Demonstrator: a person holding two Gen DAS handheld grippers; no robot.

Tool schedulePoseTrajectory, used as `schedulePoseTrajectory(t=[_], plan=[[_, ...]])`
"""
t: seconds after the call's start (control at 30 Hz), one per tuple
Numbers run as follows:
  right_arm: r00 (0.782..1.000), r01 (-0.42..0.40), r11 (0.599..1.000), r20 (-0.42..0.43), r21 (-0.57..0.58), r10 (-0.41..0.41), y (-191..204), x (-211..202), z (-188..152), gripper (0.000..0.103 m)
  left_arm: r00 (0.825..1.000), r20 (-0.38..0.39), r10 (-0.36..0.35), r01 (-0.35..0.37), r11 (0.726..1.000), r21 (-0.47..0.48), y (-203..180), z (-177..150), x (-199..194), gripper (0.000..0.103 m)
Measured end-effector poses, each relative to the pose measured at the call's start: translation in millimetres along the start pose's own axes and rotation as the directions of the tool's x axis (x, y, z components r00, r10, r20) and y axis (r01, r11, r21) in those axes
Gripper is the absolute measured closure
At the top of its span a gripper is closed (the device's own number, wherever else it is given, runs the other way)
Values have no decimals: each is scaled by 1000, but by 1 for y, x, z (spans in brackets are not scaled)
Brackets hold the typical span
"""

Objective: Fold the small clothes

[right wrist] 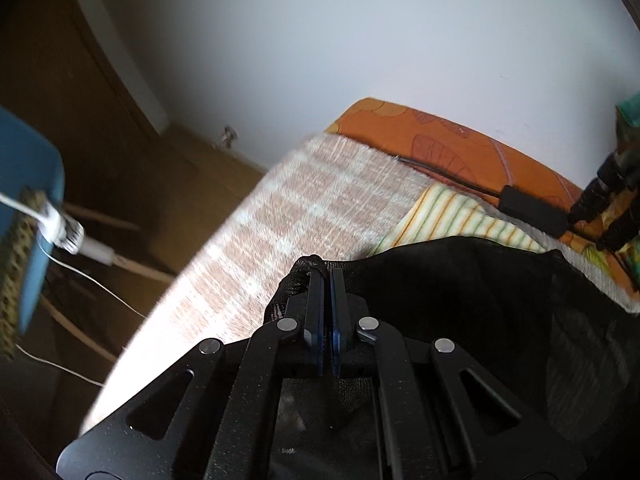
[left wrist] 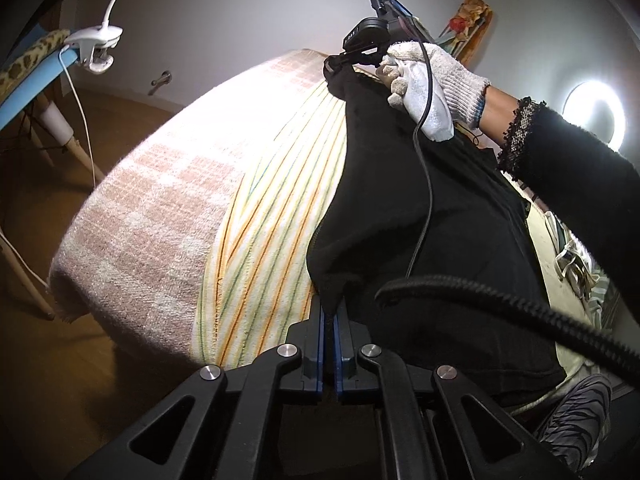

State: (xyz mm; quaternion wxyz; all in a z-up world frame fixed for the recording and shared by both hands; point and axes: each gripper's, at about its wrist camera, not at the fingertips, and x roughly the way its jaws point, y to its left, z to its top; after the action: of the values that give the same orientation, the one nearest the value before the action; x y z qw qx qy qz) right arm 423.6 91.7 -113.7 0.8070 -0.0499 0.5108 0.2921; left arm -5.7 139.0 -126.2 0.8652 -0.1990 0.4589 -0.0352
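Note:
A black garment (left wrist: 420,220) is stretched above a bed between my two grippers. My left gripper (left wrist: 329,300) is shut on its near corner, the blue pads pressed together on the cloth. The far corner is pinched by my right gripper (left wrist: 334,70), held by a white-gloved hand (left wrist: 428,84) with a black sleeve. From the right wrist camera the right gripper (right wrist: 327,274) shows its jaws shut on a bunched edge of the sheer black garment (right wrist: 500,300), which drapes down to the right. A cream garment with orange and green stripes (left wrist: 276,216) lies flat beneath.
The bed carries a pink checked blanket (left wrist: 160,208) and an orange patterned sheet (right wrist: 460,140). A blue chair (left wrist: 28,88) with a white clip lamp (left wrist: 96,46) stands left on the wooden floor. A black cable (left wrist: 500,292) crosses the lower right; a ring light (left wrist: 592,116) glows right.

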Motion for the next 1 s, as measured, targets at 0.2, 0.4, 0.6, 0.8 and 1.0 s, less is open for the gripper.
schedulePoseTrajectory(t=[0.2, 0.4, 0.6, 0.8, 1.0], plan=[[998, -30, 999, 56, 14, 29, -8, -23, 1, 100, 998, 13, -56, 56, 998, 1, -5, 2, -7, 103], [993, -36, 998, 118, 55, 29, -32, -50, -6, 100, 997, 27, -77, 75, 994, 78, -23, 0, -14, 103], [981, -21, 987, 194, 161, -11, -85, -88, -30, 100, 991, 8, -131, 127, 974, 190, -61, -6, -15, 103], [974, 46, 959, 201, 279, -105, -140, -107, -76, 100, 983, -75, -168, 183, 939, 293, -102, -18, -1, 103], [985, 59, 940, 134, 336, -110, -174, -95, -97, 100, 977, -137, -163, 203, 903, 379, -133, -31, 10, 102]])
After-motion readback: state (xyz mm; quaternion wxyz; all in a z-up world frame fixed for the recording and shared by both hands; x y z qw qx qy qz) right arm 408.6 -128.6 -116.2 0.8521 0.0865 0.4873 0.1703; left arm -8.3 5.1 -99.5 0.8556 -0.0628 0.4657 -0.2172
